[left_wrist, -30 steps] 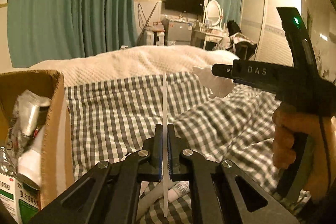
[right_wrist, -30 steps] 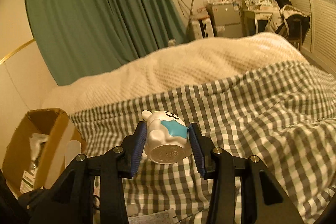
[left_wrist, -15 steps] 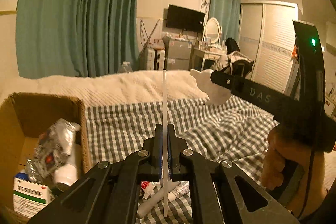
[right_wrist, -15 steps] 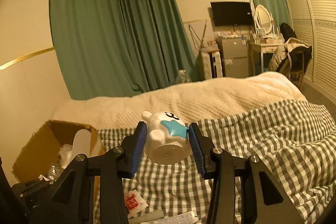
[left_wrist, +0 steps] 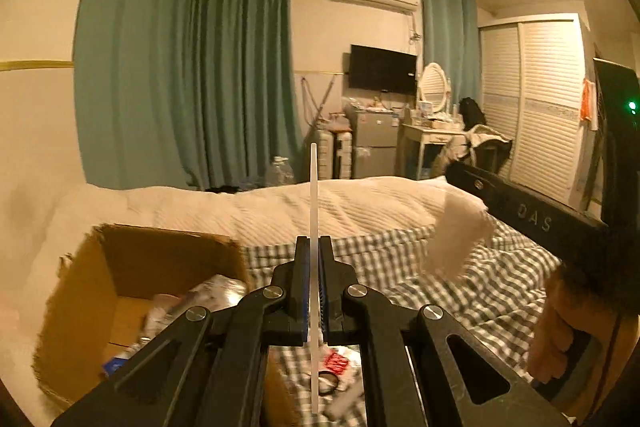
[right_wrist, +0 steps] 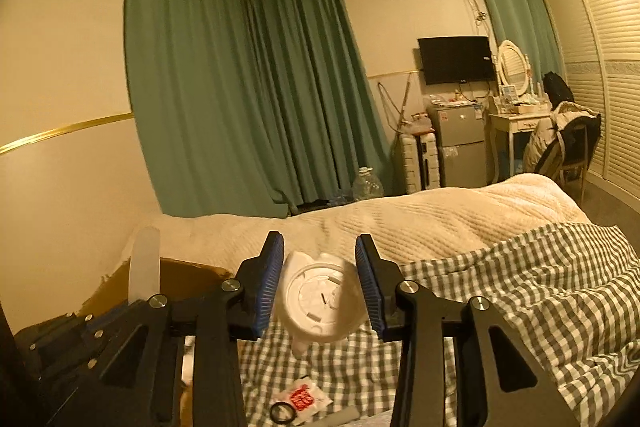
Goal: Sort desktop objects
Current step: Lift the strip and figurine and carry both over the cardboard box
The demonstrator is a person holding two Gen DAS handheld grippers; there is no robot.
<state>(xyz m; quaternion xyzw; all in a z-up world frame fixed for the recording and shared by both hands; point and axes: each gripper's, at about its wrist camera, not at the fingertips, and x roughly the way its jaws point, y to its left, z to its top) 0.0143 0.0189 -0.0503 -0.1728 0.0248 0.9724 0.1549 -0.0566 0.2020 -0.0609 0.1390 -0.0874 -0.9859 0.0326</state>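
My left gripper (left_wrist: 314, 251) is shut on a thin flat white strip (left_wrist: 314, 195), held upright edge-on; the strip also shows in the right wrist view (right_wrist: 144, 267). A brown cardboard box (left_wrist: 132, 259) with packets and bottles sits below left of it on the bed. My right gripper (right_wrist: 320, 267) is open, and the white cow-shaped toy (right_wrist: 320, 303) is loose between its jaws, blurred and tipping down. In the left wrist view the toy (left_wrist: 456, 239) is a white blur off the right gripper's fingers (left_wrist: 472, 179).
A grey checked blanket (right_wrist: 520, 299) and a cream quilt (right_wrist: 400, 219) cover the bed. A red-and-white sachet (right_wrist: 304, 397), a black ring (right_wrist: 282, 413) and a white tube (left_wrist: 344, 405) lie on the blanket beside the box. Curtains and furniture stand far behind.
Both grippers rose and tilted up. My right gripper opened and let go of the white toy, which is dropping. The left gripper still holds the strip.
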